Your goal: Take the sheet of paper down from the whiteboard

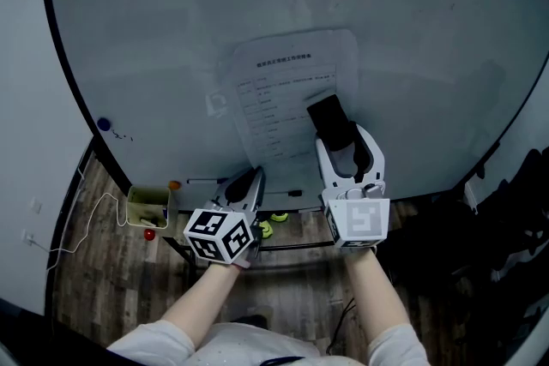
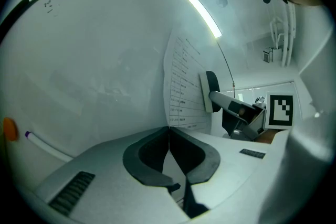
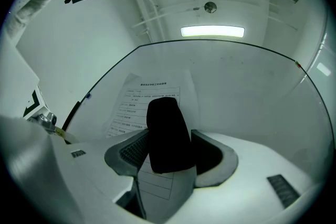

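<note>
Your large white whiteboard [image 1: 171, 30] carries the white printed paper sheet [image 1: 283, 90] flat against its lower middle. Your right gripper [image 1: 343, 138] stands wide, its jaws closed on the black oblong block [image 1: 328, 117] resting on the sheet. Your left gripper [image 1: 251, 177] has its jaws together, tips at the sheet's lower corner.

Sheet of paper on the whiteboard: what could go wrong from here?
1. The right gripper seems to grip the black oblong block that sits on the white printed sheet of paper. No other holder shows on the sheet, so once the block lifts, the sheet may flop down.
2. The left gripper is shut and appears to pinch only the sheet's lower corner; so small a hold may slip or tear the paper.
</note>
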Available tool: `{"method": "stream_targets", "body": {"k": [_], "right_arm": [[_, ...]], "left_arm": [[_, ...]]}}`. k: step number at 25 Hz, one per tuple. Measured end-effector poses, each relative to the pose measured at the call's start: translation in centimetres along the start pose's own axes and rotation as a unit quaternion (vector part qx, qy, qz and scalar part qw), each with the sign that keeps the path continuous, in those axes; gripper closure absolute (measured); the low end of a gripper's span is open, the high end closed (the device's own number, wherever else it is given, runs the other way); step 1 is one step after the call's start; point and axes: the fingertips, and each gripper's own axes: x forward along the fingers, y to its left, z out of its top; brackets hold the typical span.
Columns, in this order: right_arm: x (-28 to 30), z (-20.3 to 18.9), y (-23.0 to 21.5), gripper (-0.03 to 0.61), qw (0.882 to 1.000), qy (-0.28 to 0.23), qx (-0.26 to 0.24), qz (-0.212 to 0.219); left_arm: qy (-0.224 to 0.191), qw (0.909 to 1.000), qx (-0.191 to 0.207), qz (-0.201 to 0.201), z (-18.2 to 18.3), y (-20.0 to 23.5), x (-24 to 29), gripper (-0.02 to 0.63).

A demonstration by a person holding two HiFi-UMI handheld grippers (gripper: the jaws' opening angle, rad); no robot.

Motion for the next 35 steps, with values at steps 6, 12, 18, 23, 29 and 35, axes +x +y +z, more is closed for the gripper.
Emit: {"method": "stream_targets", "body": {"k": [6,12,18,23,29,35], "right_arm": [[0.0,-0.6,0.9,0.322,1.0,0.011,0.006,0.004],[-2.7,-2.2,2.0,0.322,1.0,0.01,0.009,0.004],[-2.8,-3.3,1.9,0.322,0.999,0.031,0.017,0.008],[-2.6,-3.6,2.0,0.322,0.999,0.043,0.019,0.011],[-2.5,-3.8,2.2,0.324,0.998,0.055,0.017,0.015],[-2.9,-4.3,2.5,0.324,0.998,0.054,0.02,0.027]], "left_arm": [[0.004,1.0,0.001,0.001,-0.4,0.6,-0.8,0.595],[0.007,0.9999,0.003,0.006,-2.9,0.4,-2.5,0.595],[0.018,0.9997,-0.003,0.014,-3.4,0.7,-2.6,0.597],[0.027,0.9995,-0.008,0.016,-3.5,0.7,-2.8,0.595],[0.034,0.9991,-0.016,0.018,-4.1,0.8,-3.2,0.595],[0.038,0.9988,-0.026,0.017,-4.6,0.6,-3.4,0.595]]}}
